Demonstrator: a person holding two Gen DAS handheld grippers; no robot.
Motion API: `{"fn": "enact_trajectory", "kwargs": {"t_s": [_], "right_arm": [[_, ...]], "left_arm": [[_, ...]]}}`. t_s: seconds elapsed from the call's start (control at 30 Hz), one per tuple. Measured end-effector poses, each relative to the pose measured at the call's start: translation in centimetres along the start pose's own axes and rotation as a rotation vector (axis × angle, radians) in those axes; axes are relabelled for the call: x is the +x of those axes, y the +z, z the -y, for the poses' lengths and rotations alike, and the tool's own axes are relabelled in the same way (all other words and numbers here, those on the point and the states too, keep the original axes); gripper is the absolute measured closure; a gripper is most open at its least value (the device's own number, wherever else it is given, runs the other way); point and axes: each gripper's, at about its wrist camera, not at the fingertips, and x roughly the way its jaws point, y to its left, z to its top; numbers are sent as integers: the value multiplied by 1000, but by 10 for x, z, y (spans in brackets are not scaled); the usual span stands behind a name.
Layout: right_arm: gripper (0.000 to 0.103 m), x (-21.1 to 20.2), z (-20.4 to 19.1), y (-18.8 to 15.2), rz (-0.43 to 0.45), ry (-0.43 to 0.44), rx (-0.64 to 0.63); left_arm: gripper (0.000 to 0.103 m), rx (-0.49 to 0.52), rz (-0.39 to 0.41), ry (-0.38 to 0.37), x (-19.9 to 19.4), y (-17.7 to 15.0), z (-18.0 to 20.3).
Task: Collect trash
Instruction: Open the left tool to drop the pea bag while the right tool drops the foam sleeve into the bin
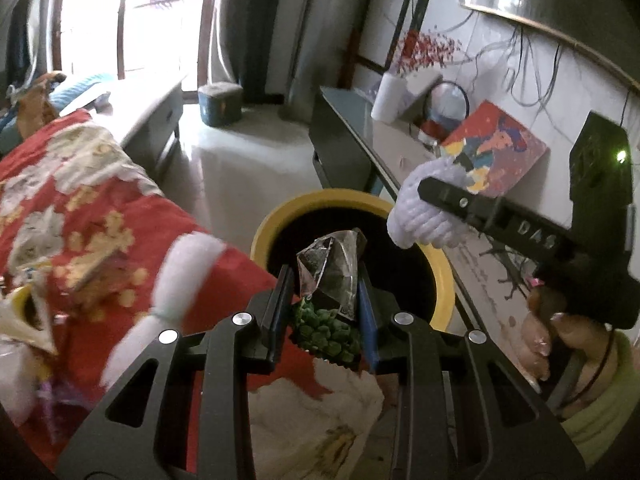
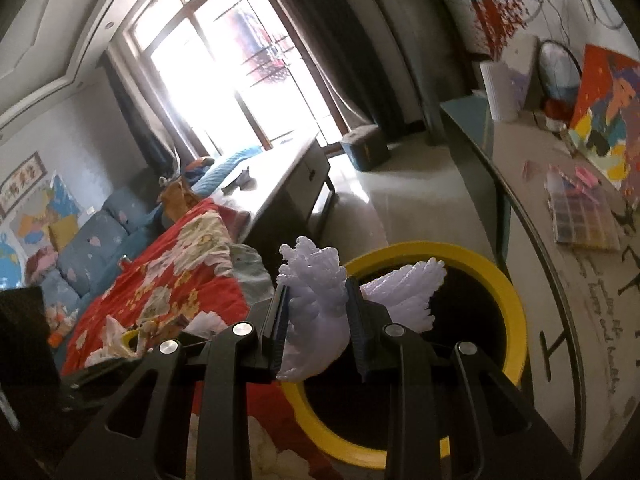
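Note:
My left gripper (image 1: 325, 300) is shut on a crumpled snack wrapper (image 1: 330, 292), clear on top with green peas printed below, held over the near rim of a yellow bin (image 1: 444, 280) with a dark inside. My right gripper (image 2: 316, 312) is shut on a wad of white tissue (image 2: 316, 300), just above the same yellow bin (image 2: 516, 304). In the left wrist view the right gripper (image 1: 424, 196) comes in from the right with the white tissue (image 1: 416, 216) over the bin's far rim; a hand (image 1: 548, 340) grips its handle.
A bed with a red flowered quilt (image 1: 92, 216) lies left of the bin, with more wrappers and paper (image 1: 24, 320) on it. A long desk (image 2: 560, 240) with a painting (image 1: 496, 152), a paper roll (image 1: 390, 98) and small items runs along the right. A blue box (image 1: 221, 103) stands by the window.

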Motion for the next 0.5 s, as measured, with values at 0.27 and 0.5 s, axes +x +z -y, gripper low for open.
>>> {"fn": "enact_trajectory", "kwargs": {"t_s": [0.27, 0.5], "right_arm": [[64, 5, 25, 4, -23, 18, 65], [44, 2, 31, 5, -8, -23, 66]], "left_arm": [[69, 41, -44, 11, 35, 2, 13], [29, 20, -8, 9, 32, 5, 9]]}}
